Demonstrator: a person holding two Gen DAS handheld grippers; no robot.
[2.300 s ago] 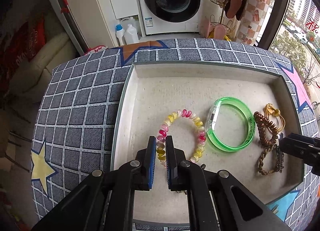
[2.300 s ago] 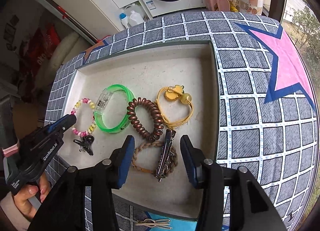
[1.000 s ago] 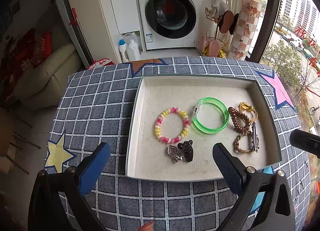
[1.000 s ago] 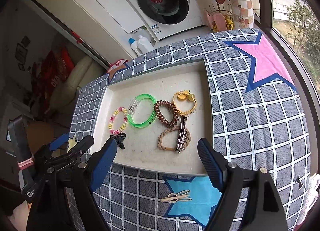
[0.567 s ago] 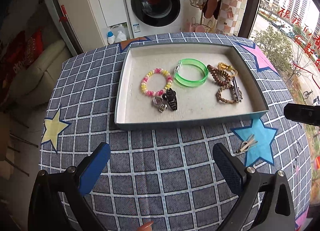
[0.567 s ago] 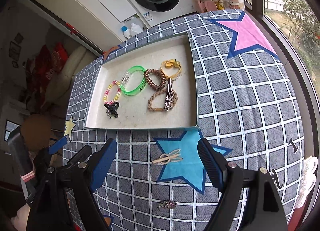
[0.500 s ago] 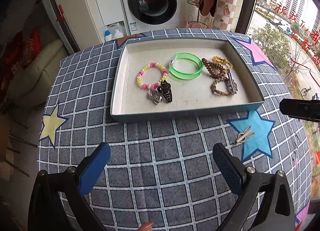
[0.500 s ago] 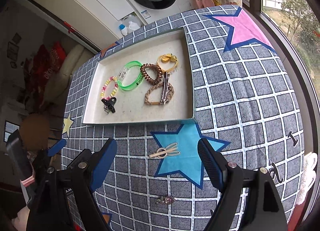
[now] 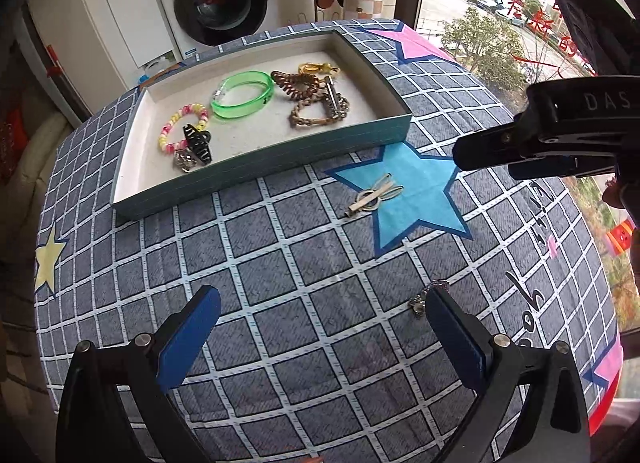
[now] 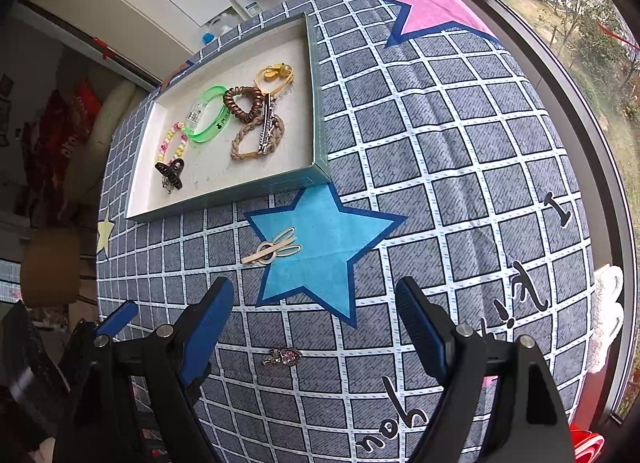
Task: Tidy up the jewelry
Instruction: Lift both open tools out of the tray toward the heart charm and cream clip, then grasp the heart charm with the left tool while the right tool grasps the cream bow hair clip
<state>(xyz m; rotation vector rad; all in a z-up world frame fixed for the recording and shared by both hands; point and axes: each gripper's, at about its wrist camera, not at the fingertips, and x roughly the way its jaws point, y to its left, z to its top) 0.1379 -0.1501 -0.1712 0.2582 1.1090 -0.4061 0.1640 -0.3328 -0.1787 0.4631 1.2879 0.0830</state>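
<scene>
Only the right wrist view shows the small charm [image 10: 282, 356] unobstructed

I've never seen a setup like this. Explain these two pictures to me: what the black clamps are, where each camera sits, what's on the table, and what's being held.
No robot here: a person carries a hand-held two-finger clamp in each hand, each with a fisheye camera looking along its blue-padded fingers. One picture is from the left gripper, the other from the right gripper. Both are open and hold nothing. On the checked tablecloth stands a shallow tray with bracelets, hair ties and clips. Outside it lie a pale hair clip on the blue star and a small charm nearer the grippers.
</scene>
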